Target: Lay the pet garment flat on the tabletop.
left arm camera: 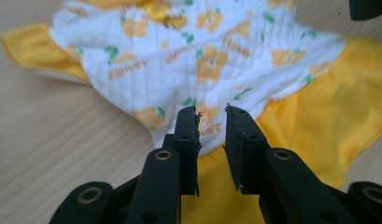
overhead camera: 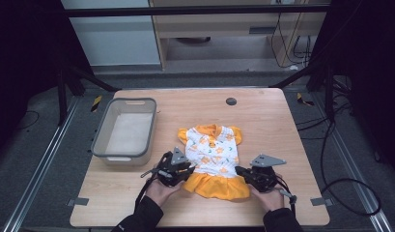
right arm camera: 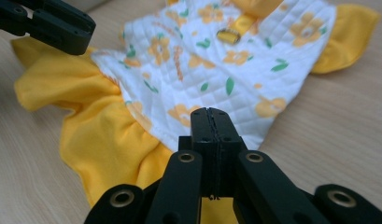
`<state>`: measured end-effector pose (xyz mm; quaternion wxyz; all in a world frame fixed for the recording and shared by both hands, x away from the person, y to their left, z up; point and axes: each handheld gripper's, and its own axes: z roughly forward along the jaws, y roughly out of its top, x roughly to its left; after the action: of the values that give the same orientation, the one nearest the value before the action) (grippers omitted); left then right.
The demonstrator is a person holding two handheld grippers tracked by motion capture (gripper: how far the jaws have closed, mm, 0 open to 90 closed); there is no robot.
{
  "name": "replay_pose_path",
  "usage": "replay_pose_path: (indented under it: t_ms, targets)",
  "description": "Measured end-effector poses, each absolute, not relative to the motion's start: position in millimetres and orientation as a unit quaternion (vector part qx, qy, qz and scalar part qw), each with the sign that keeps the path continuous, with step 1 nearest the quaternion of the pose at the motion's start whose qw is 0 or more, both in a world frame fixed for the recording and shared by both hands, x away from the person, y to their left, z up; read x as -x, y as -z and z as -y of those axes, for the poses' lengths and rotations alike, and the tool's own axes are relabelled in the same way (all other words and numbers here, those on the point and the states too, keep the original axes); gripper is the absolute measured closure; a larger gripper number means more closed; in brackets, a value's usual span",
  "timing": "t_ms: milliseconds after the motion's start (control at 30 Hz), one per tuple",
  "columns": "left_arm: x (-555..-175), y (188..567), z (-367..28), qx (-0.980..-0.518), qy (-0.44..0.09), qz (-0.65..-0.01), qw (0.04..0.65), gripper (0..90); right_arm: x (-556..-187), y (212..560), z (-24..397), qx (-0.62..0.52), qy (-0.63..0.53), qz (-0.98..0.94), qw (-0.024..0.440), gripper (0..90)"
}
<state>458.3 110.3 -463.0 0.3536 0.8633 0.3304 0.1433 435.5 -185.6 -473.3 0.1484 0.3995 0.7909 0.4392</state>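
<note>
Here, dress (overhead camera: pixel 212 157) mid-table, claws (overhead camera: pixel 185 169) at hem edges

A grey bin (overhead camera: pixel 123 130) blocks the counter's (overhead camera: pixel 262 121) left side. Bare wood lies open right of the small dress (overhead camera: pixel 212 159) and beyond it

Dark long sleeves (overhead camera: pixel 146 212) are worn. Each black two-jaw gripper (left arm camera: pixel 212 135) is studded with brass-ringed screws and topped by a grey three-cornered plate (overhead camera: pixel 267 160).

Even light, dark surround, blurred foregrounds
</note>
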Motion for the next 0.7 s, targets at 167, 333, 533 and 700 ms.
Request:
replay_pose_path:
  t_ms: [167,333,533,700]
  targets:
    - [-450.6,476.9,-108.3,-0.877,-0.135,-0.325,0.328,76.5,-438.2,488.9,174.5,-0.390,-0.404,-0.817,0.135,90.0]
    - [-437.3,487.7,-107.8,-0.887,-0.134,-0.311,0.313,77.0,-434.1,492.6,173.2,-0.381,-0.395,-0.826,0.126,89.6]
    - [-431.4,488.1,-108.9,-0.885,-0.126,-0.315,0.318,77.0,-428.8,497.2,173.5,-0.376,-0.386,-0.834,0.116,89.4]
    - [-423.3,484.8,-110.3,-0.886,-0.120,-0.315,0.318,76.1,-426.9,498.1,173.3,-0.378,-0.384,-0.835,0.109,88.5]
